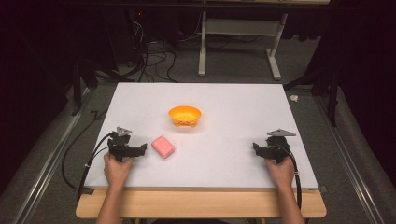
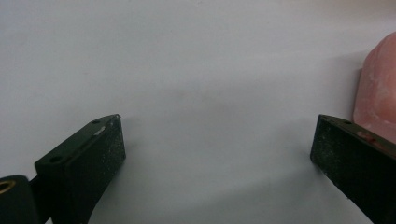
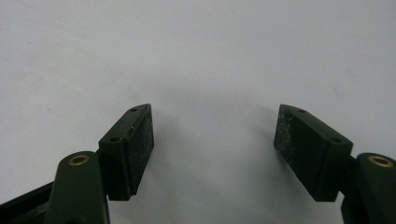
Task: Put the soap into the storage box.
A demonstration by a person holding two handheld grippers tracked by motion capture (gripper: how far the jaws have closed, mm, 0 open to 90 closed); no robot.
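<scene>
A pink soap-like block [image 1: 163,146] lies on the white table [image 1: 233,112], left of the middle. An orange bowl [image 1: 185,115] stands behind it, upright. My left gripper [image 1: 140,150] rests on the table just left of the block, held by a hand. Its jaws stand wide open with bare table between them [image 2: 217,144]; the pink block [image 2: 376,93] shows beyond the right jaw. My right gripper [image 1: 256,148] rests near the table's right side, far from both objects. It stands open over bare table [image 3: 214,140].
The white table sits on a wooden board [image 1: 201,203] at the front edge. Cables [image 1: 154,56] and a grey stand [image 1: 238,42] lie on the floor behind the table. Dark frame legs stand at both sides.
</scene>
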